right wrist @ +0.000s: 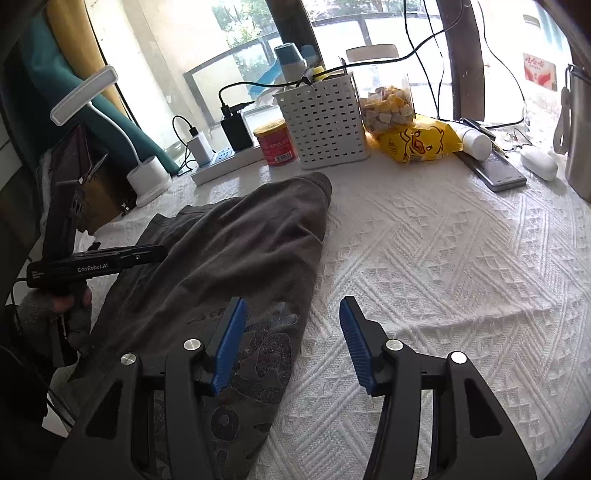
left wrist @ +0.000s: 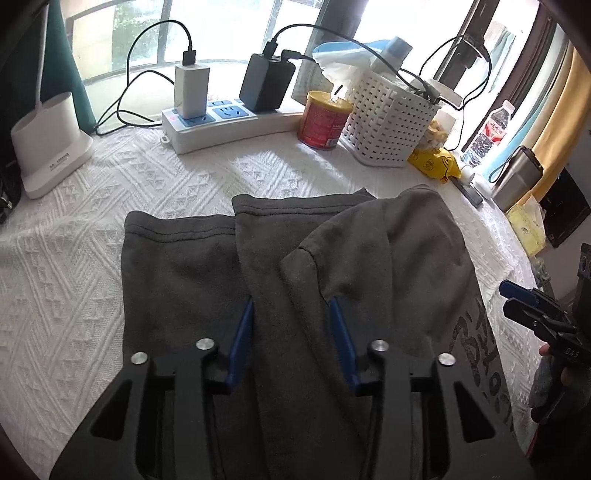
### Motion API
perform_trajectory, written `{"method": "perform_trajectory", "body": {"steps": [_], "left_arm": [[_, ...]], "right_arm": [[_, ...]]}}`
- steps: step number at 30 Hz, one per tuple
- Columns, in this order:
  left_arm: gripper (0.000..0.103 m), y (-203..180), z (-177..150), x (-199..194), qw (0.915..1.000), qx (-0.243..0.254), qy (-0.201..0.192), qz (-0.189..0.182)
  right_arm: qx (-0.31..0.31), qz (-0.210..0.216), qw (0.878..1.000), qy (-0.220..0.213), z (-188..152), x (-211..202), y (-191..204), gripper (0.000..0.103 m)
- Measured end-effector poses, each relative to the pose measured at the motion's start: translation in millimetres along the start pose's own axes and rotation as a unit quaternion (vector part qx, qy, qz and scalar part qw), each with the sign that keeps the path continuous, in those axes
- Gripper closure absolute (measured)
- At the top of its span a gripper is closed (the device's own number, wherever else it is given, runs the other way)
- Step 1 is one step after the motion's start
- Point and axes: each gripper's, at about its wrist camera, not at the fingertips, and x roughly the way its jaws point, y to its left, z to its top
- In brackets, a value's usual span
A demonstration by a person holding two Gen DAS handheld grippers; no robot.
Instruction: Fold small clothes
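**A:** Two legs on those dark grey cotton shorts (left wrist: 192, 280), lying flat on the white knitted bench cover (left wrist: 66, 266). Are the left tongs (left wrist: 291, 306) gripping?

**B:** Yep, clenched on a raised fold mid-shorts. Right tongs (right wrist: 293, 306) are released, hanging at the printed edge, one blue pad over cloth, one over cover. White perforated plastic basket (right wrist: 325, 122) sits behind.

Daylight pours in through the windows (left wrist: 229, 33) at the back and they're totally blown out, with glare patches on the white tablecloth (right wrist: 424, 258). Both shots are sharp enough, but fisheye bending and dark corners are heavy.
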Motion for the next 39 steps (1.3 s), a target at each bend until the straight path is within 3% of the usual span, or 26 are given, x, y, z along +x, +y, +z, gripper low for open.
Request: {"method": "perform_trajectory", "body": {"steps": [2, 3, 7, 12, 13, 14, 15, 22, 27, 33, 39], "left_arm": [[0.081, -4.4, -1.7, -2.3, 0.9999, 0.014, -0.005, 0.005], [0.083, -6.2, -1.9, -1.9, 0.9998, 0.019, -0.006, 0.007], [0.084, -15.4, -4.3, -5.1, 0.9983, 0.048, -0.017, 0.031], [0.084, -20.7, -6.9, 0.7, 0.9983, 0.055, -0.015, 0.014], [0.086, -20.7, -7.0, 2.0, 0.9983, 0.056, -0.014, 0.011], [0.096, -19.3, -6.6, 2.7, 0.9983, 0.056, -0.014, 0.01], [0.096, -18.2, -6.4, 1.7, 0.9984, 0.054, -0.016, 0.007], [0.098, -19.8, -3.3, -30.6, 0.9956, 0.068, -0.063, 0.01], [0.099, -1.7, -0.3, -57.4, 0.9945, 0.04, -0.095, 0.02], [0.099, 35.3, -2.0, -56.1, 0.9946, 0.01, -0.095, 0.04], [0.099, 53.4, -17.2, -23.7, 0.9987, -0.012, -0.041, 0.029]], "right_arm": [[0.0, 0.001, 1.0, 0.003, 0.4, 2.4, 0.8, 0.047], [0.0, 0.001, 1.0, 0.004, 0.6, 3.3, 1.5, 0.047], [-0.004, 0.003, 1.0, 0.005, 2.0, 6.1, 5.0, 0.047], [-0.005, 0.007, 1.0, 0.009, 1.2, 8.7, 8.3, 0.047], [-0.006, 0.008, 1.0, 0.009, 0.9, 8.8, 8.5, 0.047], [-0.006, 0.008, 1.0, 0.009, 0.5, 8.5, 8.8, 0.047], [-0.006, 0.008, 1.0, 0.008, -0.1, 7.8, 8.7, 0.047], [-0.004, 0.002, 1.0, 0.006, 0.6, 4.0, 7.9, 0.047], [-0.015, 0.0, 1.0, 0.01, 2.3, 6.7, 17.2, 0.047], [-0.032, 0.006, 0.999, 0.024, 1.3, 16.9, 35.2, 0.047], [-0.046, 0.008, 0.998, 0.035, 0.8, 22.0, 49.4, 0.047]]}}
